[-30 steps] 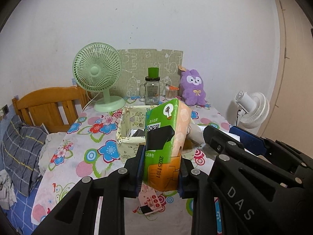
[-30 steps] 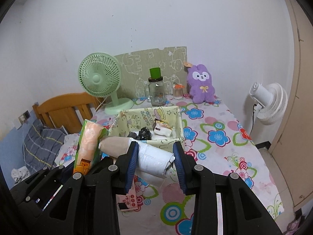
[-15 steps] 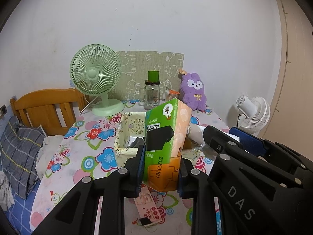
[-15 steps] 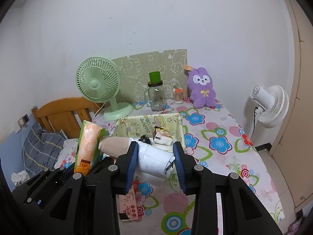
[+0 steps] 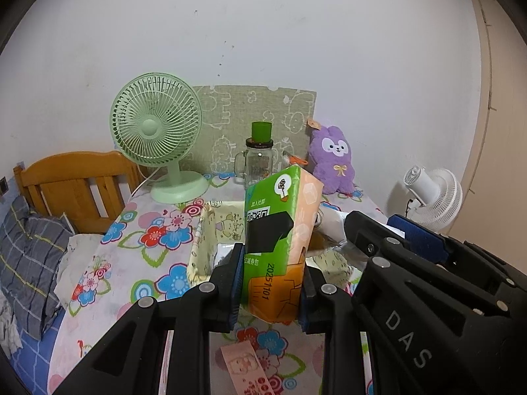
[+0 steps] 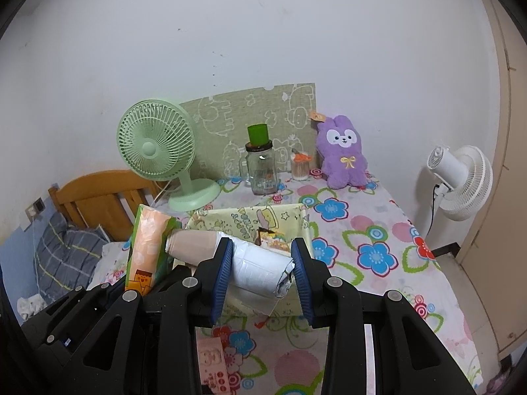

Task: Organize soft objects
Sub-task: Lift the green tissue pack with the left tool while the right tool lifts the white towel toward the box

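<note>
Two soft items, one per hand. Left hand-held gripper (image 5: 268, 283) clamps one green-orange tissue pack (image 5: 280, 240), upright. Right hand-held gripper (image 6: 262, 271) squeezes one white wrapped roll (image 6: 257, 265) (beige end at 9 o'clock). One fabric bin (image 6: 243, 219) sits just behind both on the counter (image 6: 369, 230), partly blocked. Purple plush (image 6: 342, 158) at 1 o'clock; two fans.

Domestic bedroom. Indicators: a wooden headboard (image 6: 98, 197) with a plaid pillow (image 6: 66, 253) beside it, and a table under a flower-print tablecloth (image 6: 369, 230) set against a plain white wall. Household items on and around the table — a green desk fan (image 6: 158, 151), a purple plush bunny (image 6: 342, 154), a glass jar (image 6: 262, 171) and a white floor fan (image 6: 461, 181) near a door (image 6: 507, 164).
</note>
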The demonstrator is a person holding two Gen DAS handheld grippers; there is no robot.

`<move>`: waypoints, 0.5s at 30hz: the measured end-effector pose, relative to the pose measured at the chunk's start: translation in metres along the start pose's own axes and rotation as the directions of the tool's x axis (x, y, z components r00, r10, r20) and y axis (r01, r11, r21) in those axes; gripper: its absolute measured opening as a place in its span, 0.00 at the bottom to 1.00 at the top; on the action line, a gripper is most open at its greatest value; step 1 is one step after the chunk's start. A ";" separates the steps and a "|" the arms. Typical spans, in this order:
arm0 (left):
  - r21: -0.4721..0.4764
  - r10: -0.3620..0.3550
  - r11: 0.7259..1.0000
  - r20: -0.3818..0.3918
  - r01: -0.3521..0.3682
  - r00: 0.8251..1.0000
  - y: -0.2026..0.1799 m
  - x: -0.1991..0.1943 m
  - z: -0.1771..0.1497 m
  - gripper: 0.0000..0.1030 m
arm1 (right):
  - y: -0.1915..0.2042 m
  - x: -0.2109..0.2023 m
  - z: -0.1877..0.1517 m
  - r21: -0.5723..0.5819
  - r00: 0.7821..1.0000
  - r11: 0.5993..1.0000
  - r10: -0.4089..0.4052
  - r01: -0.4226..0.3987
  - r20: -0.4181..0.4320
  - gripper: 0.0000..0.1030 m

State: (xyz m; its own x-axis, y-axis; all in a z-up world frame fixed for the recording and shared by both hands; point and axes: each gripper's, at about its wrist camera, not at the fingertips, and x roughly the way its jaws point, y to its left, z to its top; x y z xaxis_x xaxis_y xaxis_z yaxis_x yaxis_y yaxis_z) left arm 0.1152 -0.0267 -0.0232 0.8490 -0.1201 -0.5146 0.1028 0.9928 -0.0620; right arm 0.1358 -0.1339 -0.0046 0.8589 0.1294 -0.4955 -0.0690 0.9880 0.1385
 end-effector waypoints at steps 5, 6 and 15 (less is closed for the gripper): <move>-0.002 0.006 1.000 0.005 -0.006 1.000 0.003 0.012 0.008 0.25 | 0.000 0.013 0.008 0.000 1.000 1.000 0.002 -0.002 0.004 0.38; -0.003 0.009 1.000 0.006 -0.009 1.000 0.004 0.015 0.010 0.25 | 0.000 0.016 0.009 0.000 1.000 1.000 0.001 -0.001 0.006 0.38; -0.004 0.011 1.000 0.003 -0.011 1.000 0.008 0.034 0.021 0.25 | -0.001 0.038 0.019 0.003 1.000 1.000 0.001 -0.001 0.007 0.38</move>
State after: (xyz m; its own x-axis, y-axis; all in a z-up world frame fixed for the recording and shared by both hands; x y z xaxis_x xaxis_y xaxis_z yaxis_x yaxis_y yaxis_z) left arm 0.1561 -0.0233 -0.0235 0.8514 -0.1093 -0.5130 0.0914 0.9940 -0.0602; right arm 0.1782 -0.1318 -0.0070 0.8623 0.1296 -0.4896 -0.0679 0.9876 0.1419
